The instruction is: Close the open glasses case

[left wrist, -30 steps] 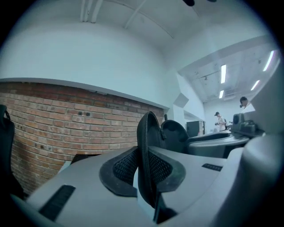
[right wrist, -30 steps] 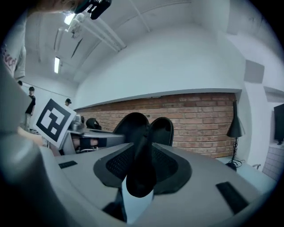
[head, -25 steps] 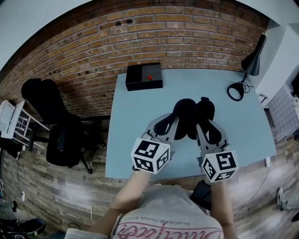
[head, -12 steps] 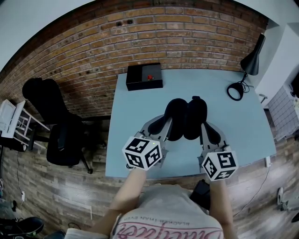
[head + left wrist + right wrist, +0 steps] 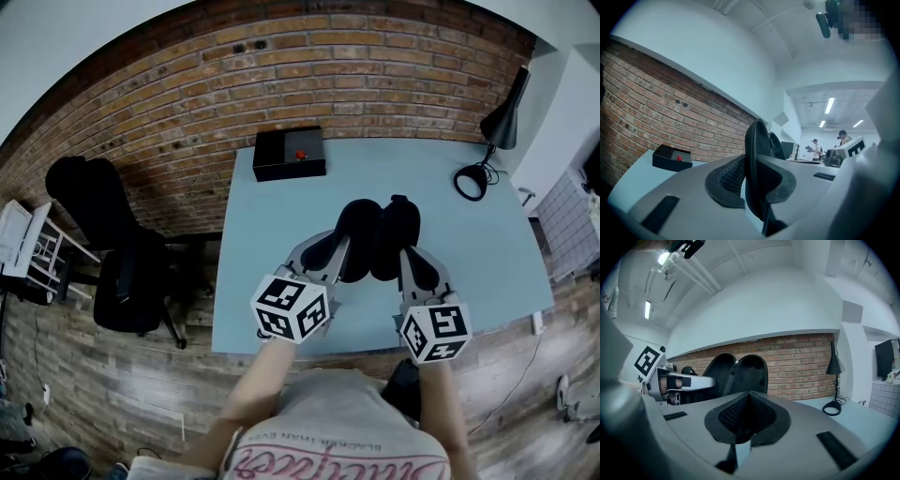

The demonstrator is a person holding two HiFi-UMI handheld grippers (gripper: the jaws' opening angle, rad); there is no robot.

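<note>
The black glasses case (image 5: 377, 234) stands open above the light blue table (image 5: 272, 253), its two halves side by side. My left gripper (image 5: 343, 251) is shut on the left half; in the left gripper view that rim (image 5: 757, 140) rises edge-on from between the pads of the left gripper (image 5: 752, 166). My right gripper (image 5: 405, 253) is shut at the lower rim of the right half. The right gripper view shows both hollow halves (image 5: 745, 373) just above the right gripper's (image 5: 749, 413) closed pads, which hide the rim's lowest part. The left gripper (image 5: 679, 380) shows beside the case.
A black box with a red button (image 5: 290, 154) sits at the table's far left edge by the brick wall. A black desk lamp (image 5: 506, 120) and its coiled cable (image 5: 472, 183) occupy the far right corner. A black office chair (image 5: 112, 262) stands left of the table.
The right gripper's jaws, spread around the case's right half a second ago, have closed on its rim. The left gripper and the case shifted only slightly.
</note>
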